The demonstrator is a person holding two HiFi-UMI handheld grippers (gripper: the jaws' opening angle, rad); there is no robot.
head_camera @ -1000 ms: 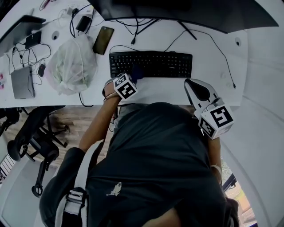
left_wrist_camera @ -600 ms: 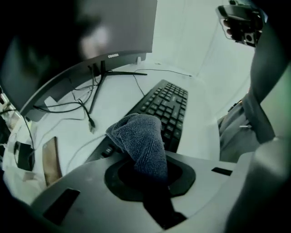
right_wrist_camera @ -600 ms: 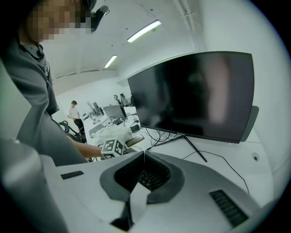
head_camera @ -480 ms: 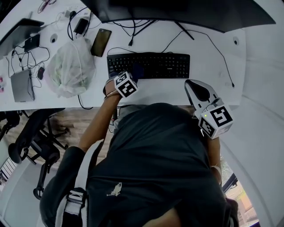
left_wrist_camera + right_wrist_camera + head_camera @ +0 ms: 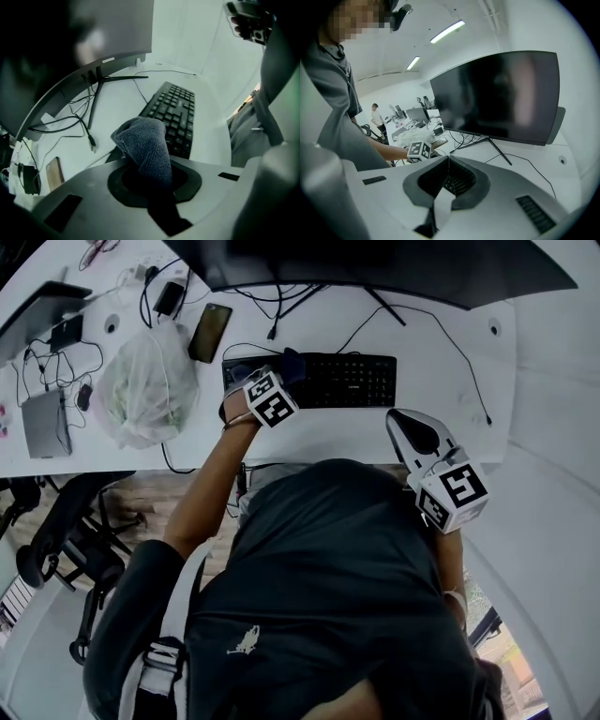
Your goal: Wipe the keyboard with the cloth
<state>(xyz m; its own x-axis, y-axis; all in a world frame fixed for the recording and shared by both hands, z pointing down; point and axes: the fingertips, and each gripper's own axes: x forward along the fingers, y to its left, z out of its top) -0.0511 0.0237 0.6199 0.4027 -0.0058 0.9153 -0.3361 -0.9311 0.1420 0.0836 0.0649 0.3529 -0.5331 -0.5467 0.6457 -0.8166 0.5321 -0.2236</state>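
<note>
The black keyboard [image 5: 342, 379] lies on the white desk [image 5: 441, 343] in front of the monitor. My left gripper [image 5: 283, 373] is over the keyboard's left end, shut on a dark blue-grey cloth [image 5: 293, 361]. In the left gripper view the cloth [image 5: 147, 145] bunches out from the shut jaws of the left gripper [image 5: 151, 171], with the keyboard [image 5: 177, 111] just beyond and below it. My right gripper [image 5: 401, 420] hovers at the desk's front edge, right of the keyboard, shut with nothing in it. In the right gripper view, the right gripper's [image 5: 447, 158] tips meet.
A large dark monitor [image 5: 501, 98] stands on thin legs behind the keyboard, with cables round it. A white plastic bag [image 5: 150, 381] and a phone [image 5: 207, 331] lie left of the keyboard. An office chair [image 5: 75, 526] stands at the lower left.
My left gripper has moved away from me, from the keyboard's front left corner onto its left end, carrying the cloth toward the far edge. The right gripper has stayed put.
</note>
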